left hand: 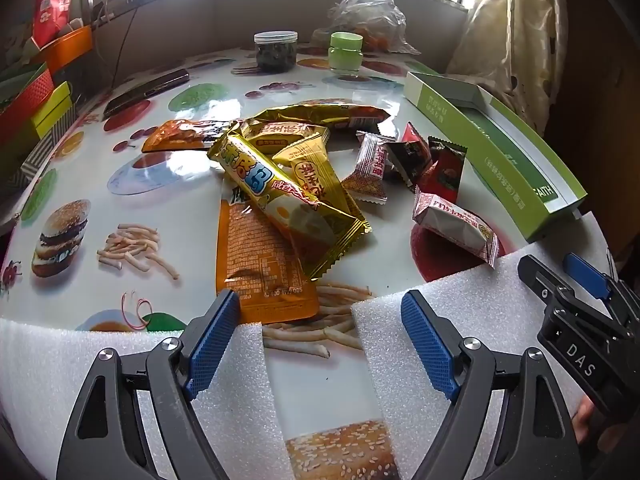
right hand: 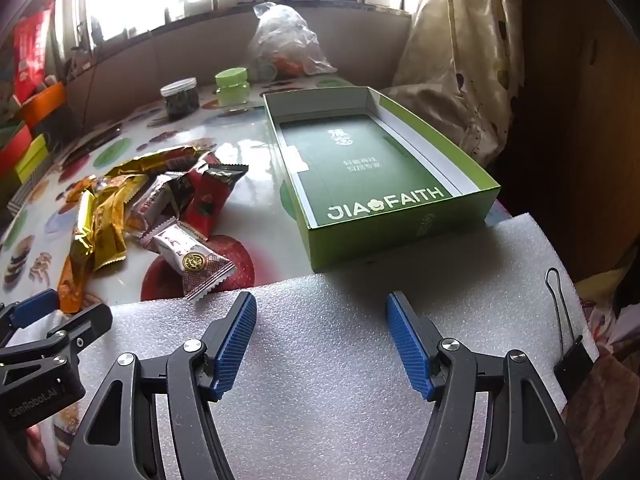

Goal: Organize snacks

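Observation:
A heap of snack packets lies mid-table: a long gold bar (left hand: 288, 196) on top, an orange pouch (left hand: 260, 260) under it, red packets (left hand: 440, 168) and a white-and-red patterned candy (left hand: 456, 228). The same patterned candy (right hand: 196, 260) lies nearest in the right wrist view. An open green box (right hand: 384, 168) stands empty to the right of the heap. My left gripper (left hand: 320, 340) hovers open over the near table edge, just short of the orange pouch. My right gripper (right hand: 320, 340) is open above white foam (right hand: 340, 360), with nothing between its fingers.
A dark-filled clear jar (left hand: 276, 50), a green jar (left hand: 346, 52) and a crumpled plastic bag (left hand: 368, 12) stand at the table's far side. A phone (left hand: 148, 90) lies far left. Stacked coloured boxes (left hand: 36, 92) line the left edge. A binder clip (right hand: 572, 356) grips the foam's right edge.

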The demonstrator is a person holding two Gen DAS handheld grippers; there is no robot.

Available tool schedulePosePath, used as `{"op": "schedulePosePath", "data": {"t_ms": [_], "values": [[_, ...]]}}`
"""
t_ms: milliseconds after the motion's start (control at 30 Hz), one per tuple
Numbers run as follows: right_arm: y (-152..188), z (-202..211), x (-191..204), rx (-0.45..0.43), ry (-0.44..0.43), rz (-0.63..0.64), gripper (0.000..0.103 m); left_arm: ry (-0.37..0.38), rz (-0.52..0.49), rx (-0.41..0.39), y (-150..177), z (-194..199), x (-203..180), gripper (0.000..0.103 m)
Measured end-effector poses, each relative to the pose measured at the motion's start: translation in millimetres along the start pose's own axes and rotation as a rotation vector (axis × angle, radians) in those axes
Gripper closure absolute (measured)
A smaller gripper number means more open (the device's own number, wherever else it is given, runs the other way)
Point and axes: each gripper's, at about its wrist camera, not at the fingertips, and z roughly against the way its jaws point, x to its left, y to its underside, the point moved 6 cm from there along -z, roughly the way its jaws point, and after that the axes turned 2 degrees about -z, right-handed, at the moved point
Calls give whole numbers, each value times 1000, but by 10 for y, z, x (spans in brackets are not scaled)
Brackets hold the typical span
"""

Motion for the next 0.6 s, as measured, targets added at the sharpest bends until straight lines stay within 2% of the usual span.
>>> {"op": "schedulePosePath", "data": {"t_ms": [600], "values": [[-3,9,-29,-7,-4,-6,36,-1,2,-6,-20,22,-1,20]]}}
